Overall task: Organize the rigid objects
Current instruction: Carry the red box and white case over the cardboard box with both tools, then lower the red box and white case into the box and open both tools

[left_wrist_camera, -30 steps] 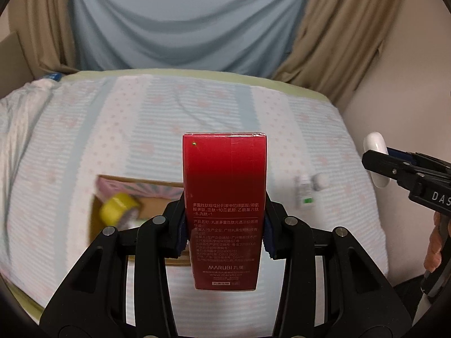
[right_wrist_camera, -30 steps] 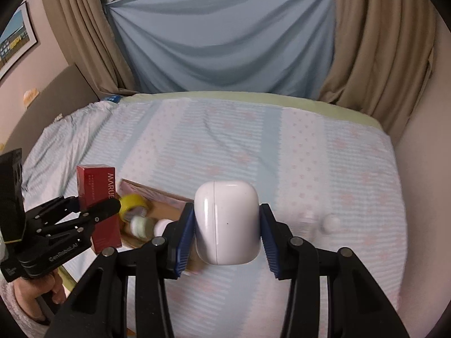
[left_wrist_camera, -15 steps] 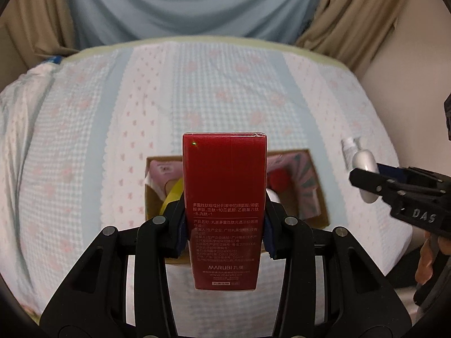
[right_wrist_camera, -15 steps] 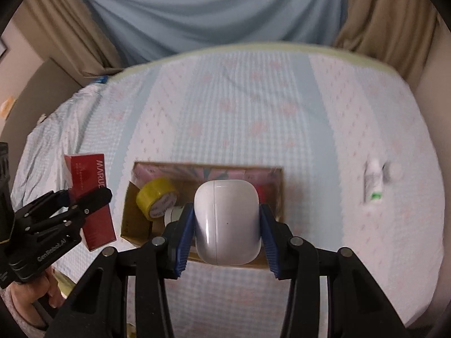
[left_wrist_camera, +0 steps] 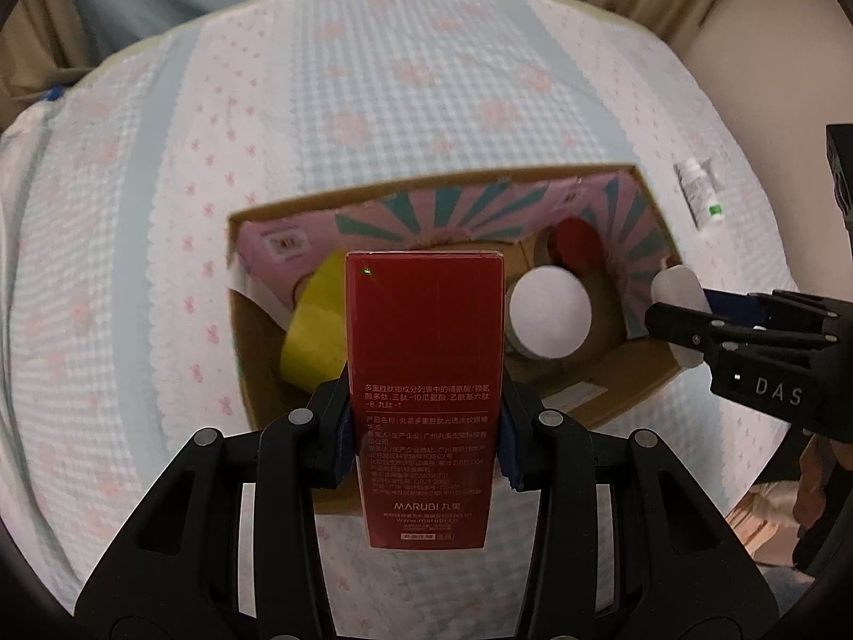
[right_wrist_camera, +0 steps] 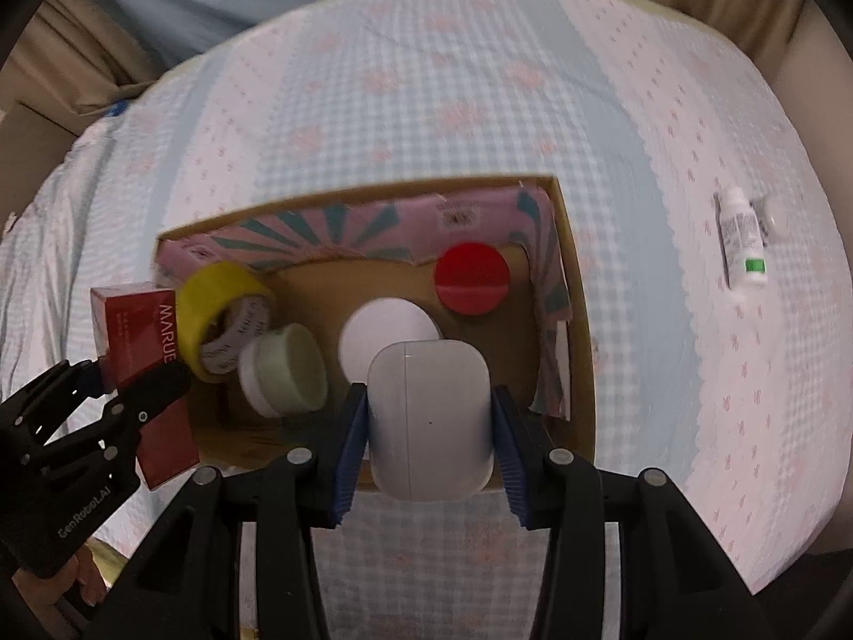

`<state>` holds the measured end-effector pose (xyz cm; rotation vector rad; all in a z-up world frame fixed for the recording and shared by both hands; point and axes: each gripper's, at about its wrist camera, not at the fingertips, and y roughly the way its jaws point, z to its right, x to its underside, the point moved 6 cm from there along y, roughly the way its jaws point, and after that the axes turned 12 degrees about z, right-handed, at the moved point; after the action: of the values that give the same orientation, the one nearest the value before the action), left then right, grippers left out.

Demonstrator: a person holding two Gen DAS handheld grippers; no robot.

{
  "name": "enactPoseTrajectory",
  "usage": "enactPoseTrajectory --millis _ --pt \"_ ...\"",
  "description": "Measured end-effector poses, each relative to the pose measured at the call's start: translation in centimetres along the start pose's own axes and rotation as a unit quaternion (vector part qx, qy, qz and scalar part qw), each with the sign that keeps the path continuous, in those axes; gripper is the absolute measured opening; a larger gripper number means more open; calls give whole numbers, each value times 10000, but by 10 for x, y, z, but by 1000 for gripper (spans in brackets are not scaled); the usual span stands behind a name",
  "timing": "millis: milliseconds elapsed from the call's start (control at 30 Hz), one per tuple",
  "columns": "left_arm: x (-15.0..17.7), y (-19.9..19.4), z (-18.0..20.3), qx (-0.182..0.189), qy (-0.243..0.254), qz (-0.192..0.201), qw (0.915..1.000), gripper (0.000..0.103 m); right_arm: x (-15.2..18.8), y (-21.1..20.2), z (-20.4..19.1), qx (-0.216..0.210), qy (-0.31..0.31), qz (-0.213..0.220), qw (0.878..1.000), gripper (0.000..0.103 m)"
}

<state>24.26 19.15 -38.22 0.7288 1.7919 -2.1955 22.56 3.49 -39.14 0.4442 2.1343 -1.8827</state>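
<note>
Pretty dim indoor light in both wrist views, soft and even, with a cool blue cast and no hard shadows. Heavy fisheye: the bedspread (left_wrist_camera: 373, 122) bulges like a dome, and black vignette eats the corners. The right wrist view is softer, with motion smear across the checked fabric and the small white bottle (right_wrist_camera: 742, 240). Up close it's sharper: print on the red box (left_wrist_camera: 424, 373) is readable, with a tiny green glint near its top, and the cardboard box (right_wrist_camera: 578, 320) interior sits in mild shade

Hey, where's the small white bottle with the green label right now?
The small white bottle lies on the checked bedspread, right of the cardboard box, beside its loose white cap.
</note>
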Motion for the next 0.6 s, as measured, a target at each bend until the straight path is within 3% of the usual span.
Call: enactPoseTrajectory --millis 400,467,500,533,567,600 --pt "-1 32 -3 85 103 -357 9993 38 -3 38 13 143 411 -370 9984 42" --pt "-3 34 -2 231 2 -391 9990 43 -5 40 14 79 541 -388 9978 46" --pt "-6 33 -1 364 -23 -343 9987 67 -7 40 15 22 626 -374 9973 61" --pt "-7 31 1 402 0 -309 9987 89 -8 41 17 -22 712 -350 9968 86" --pt "-9 30 2 361 69 -244 9990 102 -9 41 18 -52 766 -327 9965 98" --pt "-11 27 3 332 167 -184 9991 103 -10 40 19 -73 809 -302 9962 103"
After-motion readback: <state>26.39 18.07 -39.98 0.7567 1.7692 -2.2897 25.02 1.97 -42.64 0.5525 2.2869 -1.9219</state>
